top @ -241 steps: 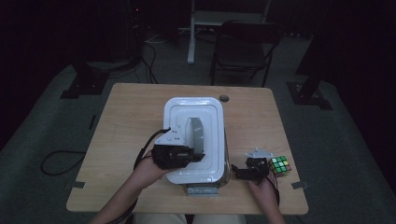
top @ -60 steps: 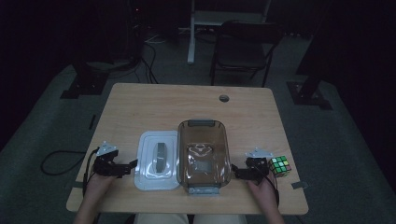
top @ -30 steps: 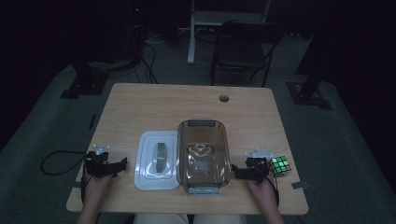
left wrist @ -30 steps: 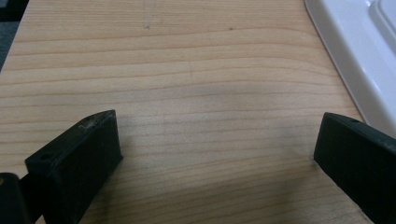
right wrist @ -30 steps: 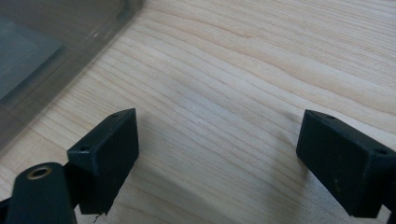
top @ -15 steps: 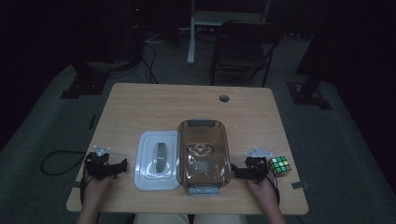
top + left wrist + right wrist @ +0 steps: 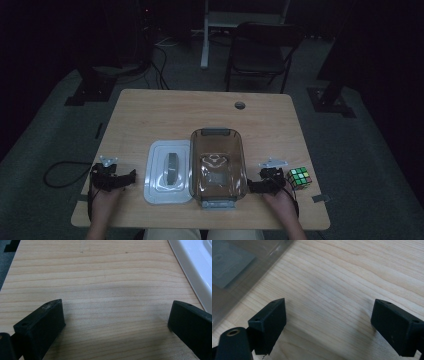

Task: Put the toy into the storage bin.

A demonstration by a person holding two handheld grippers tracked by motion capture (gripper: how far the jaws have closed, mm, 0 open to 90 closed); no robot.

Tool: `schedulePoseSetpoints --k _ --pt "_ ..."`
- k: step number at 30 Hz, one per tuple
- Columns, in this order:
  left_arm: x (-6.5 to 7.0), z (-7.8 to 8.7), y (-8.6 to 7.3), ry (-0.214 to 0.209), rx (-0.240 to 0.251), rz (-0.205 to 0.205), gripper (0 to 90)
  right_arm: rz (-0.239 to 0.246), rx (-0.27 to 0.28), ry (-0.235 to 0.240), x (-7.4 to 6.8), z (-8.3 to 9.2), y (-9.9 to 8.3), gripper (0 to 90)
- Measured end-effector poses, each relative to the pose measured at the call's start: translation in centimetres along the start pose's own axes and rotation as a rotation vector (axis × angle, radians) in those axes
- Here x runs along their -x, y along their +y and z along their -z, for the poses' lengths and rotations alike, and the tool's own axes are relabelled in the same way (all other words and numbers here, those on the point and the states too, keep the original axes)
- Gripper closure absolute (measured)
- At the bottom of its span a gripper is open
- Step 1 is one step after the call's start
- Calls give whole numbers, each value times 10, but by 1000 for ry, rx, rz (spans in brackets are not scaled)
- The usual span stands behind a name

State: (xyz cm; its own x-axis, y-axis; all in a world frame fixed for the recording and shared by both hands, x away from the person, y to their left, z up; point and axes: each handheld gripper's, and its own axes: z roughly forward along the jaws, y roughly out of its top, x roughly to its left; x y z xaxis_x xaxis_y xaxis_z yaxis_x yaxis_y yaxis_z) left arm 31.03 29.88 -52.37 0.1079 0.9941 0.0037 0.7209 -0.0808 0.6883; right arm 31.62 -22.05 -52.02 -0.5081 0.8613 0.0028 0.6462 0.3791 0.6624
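Observation:
A clear plastic container (image 7: 217, 167) stands uncovered at the table's front middle. Its white lid (image 7: 169, 171) lies flat on the wood just left of it, handle up. My left gripper (image 7: 128, 177) rests low on the table left of the lid, open, with bare wood between its jaws. In the left gripper view that gripper (image 7: 116, 312) is open and the lid's rim (image 7: 192, 262) crosses the top right corner. My right gripper (image 7: 253, 186) sits right of the container, open and empty. In the right gripper view that gripper (image 7: 328, 310) is open, with the container's wall (image 7: 237, 265) at the upper left.
A colourful puzzle cube (image 7: 299, 178) sits on the wooden table (image 7: 200, 115) just right of my right gripper. A small round hole (image 7: 240, 105) lies near the table's far edge. A chair (image 7: 260, 50) and cables stand on the floor beyond the table.
Eight seconds ago my left gripper held the lid over the container. Now the lid lies left of it and the left gripper has drawn back to the front left. The right gripper stayed put.

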Motion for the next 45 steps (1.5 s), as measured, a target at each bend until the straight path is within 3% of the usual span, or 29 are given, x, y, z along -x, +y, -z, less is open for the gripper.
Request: schedulePoseSetpoints --k 5,7,15,22,30,39,45 --pt "1 0 0 -7 -4 -15 13 -2 -27 15 -3 3 4 134" --pt "1 0 0 -7 -4 -16 13 -7 -5 -4 -3 8 5 134" --pt "1 0 0 -7 -4 -15 13 -35 86 -8 3 32 10 143" --pt "0 0 0 -16 3 -8 13 -41 160 -79 8 54 13 143" --pt "1 0 0 -12 -3 -19 13 -88 221 -151 26 77 9 143" --pt "1 0 0 -18 -2 -24 13 -157 233 -227 52 95 -8 143" --pt "0 0 0 -23 -3 -31 13 -200 206 -260 67 100 -29 144"
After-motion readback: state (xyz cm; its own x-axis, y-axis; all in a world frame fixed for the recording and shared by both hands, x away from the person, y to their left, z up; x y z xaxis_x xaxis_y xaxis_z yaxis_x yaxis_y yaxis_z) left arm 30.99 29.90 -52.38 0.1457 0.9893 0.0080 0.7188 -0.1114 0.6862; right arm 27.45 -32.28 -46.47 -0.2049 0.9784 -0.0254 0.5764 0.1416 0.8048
